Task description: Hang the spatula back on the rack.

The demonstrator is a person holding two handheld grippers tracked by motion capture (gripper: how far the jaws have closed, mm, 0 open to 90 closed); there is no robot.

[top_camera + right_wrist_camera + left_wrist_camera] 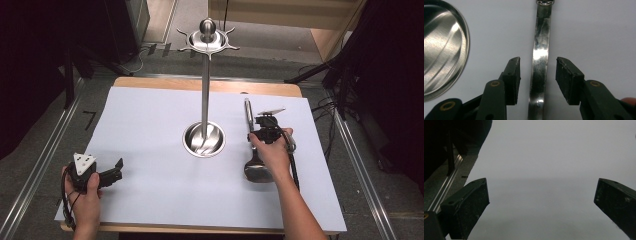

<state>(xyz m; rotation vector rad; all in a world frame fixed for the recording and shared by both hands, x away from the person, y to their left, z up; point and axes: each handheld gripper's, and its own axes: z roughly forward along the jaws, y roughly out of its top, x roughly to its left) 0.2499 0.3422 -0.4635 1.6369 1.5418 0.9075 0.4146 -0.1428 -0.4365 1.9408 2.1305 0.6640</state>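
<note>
Table is wooden, covered by a white sheet that leaves a wood strip bare along the far edge.

Centre of sheet: a steel utensil stand, made of a round dished base, an upright pole, and a top crown with radiating hooks and a ball knob. Nothing hangs on the hooks.

Right of the stand's base, well apart from it: a steel ladle lying flat on the sheet. Its handle points to the far side; its bowl lies on the near side, partly under the person's right hand.

Right tongs: held over the ladle handle. In the right gripper view the right tongs are spread, one black jaw on either side of the ladle handle, with a gap visible on both sides, so not pinching. The rim of the stand's base shows at left in that view (bright, brushed finish).

Left tongs: near-left part of the sheet, held in the left hand, pointing right, well apart from the stand. In the left gripper view the left tongs are spread wide over bare white sheet, with nothing between the jaws. The grey floor with a metal rail shows at the left of that view.
</note>
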